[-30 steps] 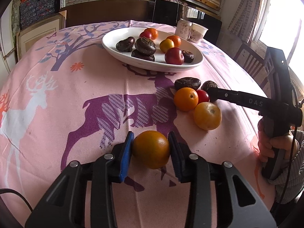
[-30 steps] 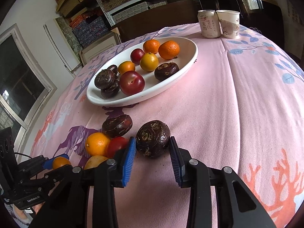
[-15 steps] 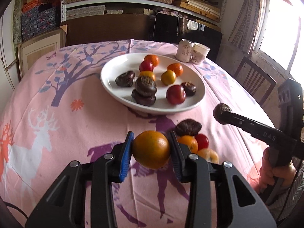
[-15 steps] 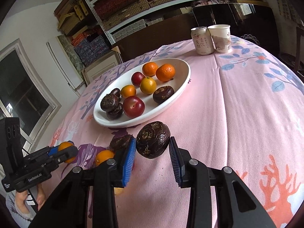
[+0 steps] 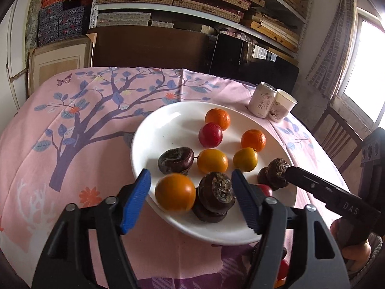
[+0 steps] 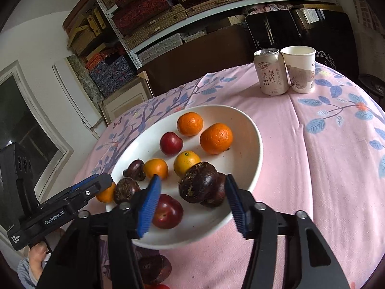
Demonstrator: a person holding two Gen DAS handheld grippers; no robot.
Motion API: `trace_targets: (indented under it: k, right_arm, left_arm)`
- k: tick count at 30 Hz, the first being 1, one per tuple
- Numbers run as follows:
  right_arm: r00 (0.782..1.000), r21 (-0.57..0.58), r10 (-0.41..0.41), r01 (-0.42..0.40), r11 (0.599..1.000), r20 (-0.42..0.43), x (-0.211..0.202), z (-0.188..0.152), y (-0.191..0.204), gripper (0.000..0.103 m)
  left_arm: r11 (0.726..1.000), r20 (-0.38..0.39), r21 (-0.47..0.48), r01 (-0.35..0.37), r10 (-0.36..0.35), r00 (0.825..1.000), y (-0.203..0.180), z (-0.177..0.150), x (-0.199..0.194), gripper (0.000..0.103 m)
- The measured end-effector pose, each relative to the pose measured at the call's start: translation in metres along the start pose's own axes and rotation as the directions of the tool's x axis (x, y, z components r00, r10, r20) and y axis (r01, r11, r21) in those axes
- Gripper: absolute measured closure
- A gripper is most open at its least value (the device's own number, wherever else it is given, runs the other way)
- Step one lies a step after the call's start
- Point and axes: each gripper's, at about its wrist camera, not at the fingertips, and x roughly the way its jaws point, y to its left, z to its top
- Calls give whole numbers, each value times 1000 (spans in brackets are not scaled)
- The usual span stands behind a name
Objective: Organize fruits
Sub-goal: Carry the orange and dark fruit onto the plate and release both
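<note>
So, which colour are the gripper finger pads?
Blue pads on black fingers, seen best in the left wrist view.

The left gripper, at the lower left of the right wrist view, carries white lettering "GenRobot.AI" on its black side, with smaller illegible print near its rear end. The right gripper, at the lower right of the left wrist view, shows "DAS". The can, upper right, bears the Chinese characters 莱阳梨饮.

A white plate of orange tangerines, red plums and dark brown fruits sits on a pink cloth printed with a purple tree and blue leaves.
</note>
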Motion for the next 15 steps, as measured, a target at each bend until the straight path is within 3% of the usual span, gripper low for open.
trace_targets:
  k: [5, 9, 11, 15]
  right_arm:
    - [999, 18, -6, 5, 1000, 50, -16, -2, -4, 34]
    - [999, 80, -8, 6, 997, 31, -19, -8, -17, 33]
    - [1000, 100, -8, 5, 995, 26, -22, -12, -21, 33]
    - [999, 124, -24, 21, 992, 27, -30, -20, -27, 30]
  left_arm:
    - [999, -9, -36, 24, -24, 1000, 3, -6, -4, 31]
    - [1000, 10, 4, -11, 11, 1000, -3, -18, -19, 27]
    - [1000, 19, 7, -10, 10, 1000, -5, -24, -26, 18]
    - [999, 9, 41, 18, -19, 1000, -16, -41, -40, 16]
